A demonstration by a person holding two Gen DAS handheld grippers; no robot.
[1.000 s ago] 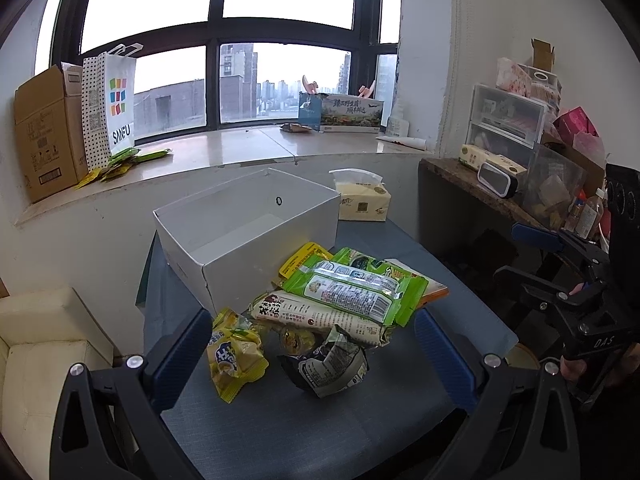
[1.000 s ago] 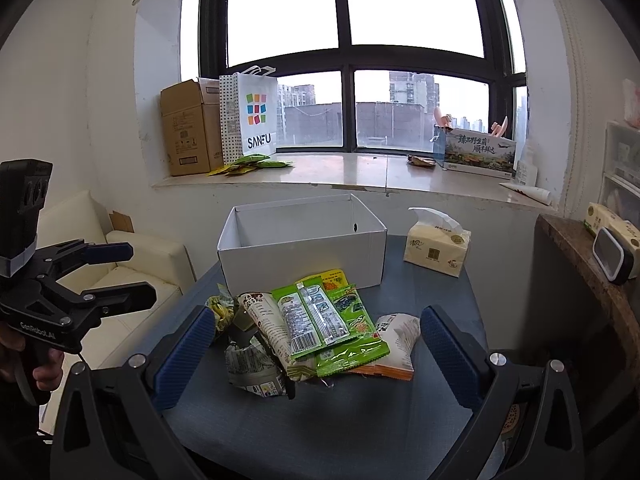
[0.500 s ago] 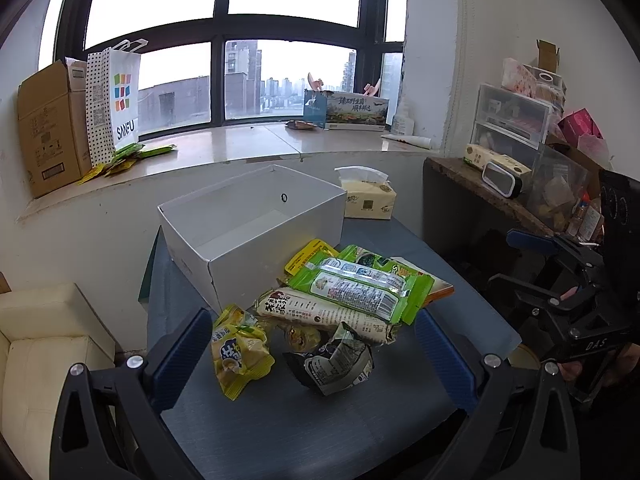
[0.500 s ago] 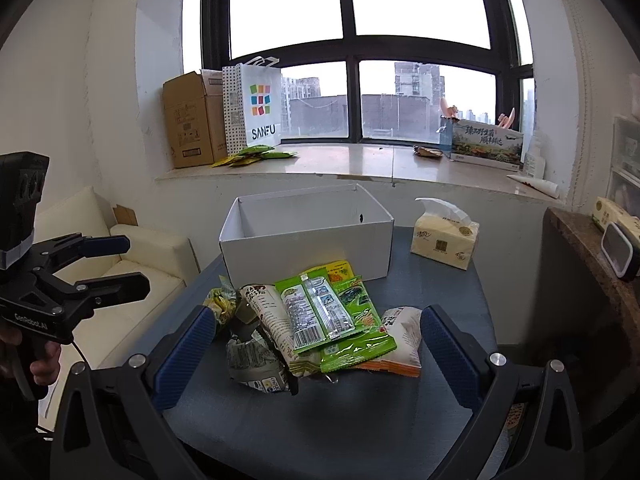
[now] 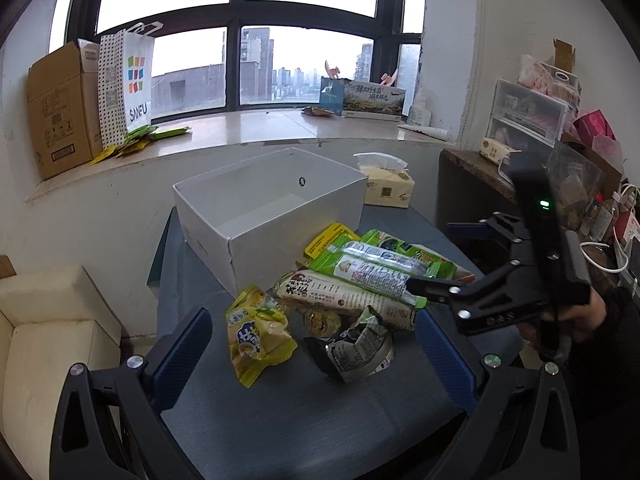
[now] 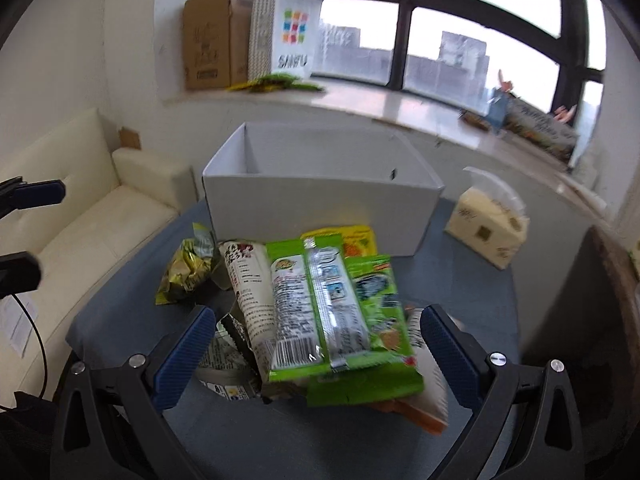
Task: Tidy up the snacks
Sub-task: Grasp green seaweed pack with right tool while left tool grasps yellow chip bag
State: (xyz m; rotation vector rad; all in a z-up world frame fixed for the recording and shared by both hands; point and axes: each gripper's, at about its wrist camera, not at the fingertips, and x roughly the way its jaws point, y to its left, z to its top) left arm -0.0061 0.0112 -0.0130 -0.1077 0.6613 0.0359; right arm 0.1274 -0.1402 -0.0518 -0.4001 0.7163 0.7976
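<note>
A pile of snack packets lies on the blue table in front of an empty white box (image 5: 272, 216) (image 6: 320, 200). A green packet (image 6: 316, 312) (image 5: 372, 268) lies on top of a long white packet (image 5: 344, 296). A yellow bag (image 5: 256, 336) and a crumpled silver bag (image 5: 356, 352) lie nearest the left gripper. My left gripper (image 5: 316, 356) is open and empty, just short of the pile. My right gripper (image 6: 312, 344) is open, its fingers either side of the green packet's near end. The right gripper also shows in the left wrist view (image 5: 436, 256).
A tissue pack (image 5: 384, 190) (image 6: 488, 228) stands on the table right of the box. A cream sofa (image 6: 100, 208) is left of the table. A shelf with clutter (image 5: 552, 152) is to the right. A windowsill with a carton and bag runs behind.
My right gripper has moved forward and down over the pile, so the green packet now lies between its fingers. The left gripper has edged closer to the pile.
</note>
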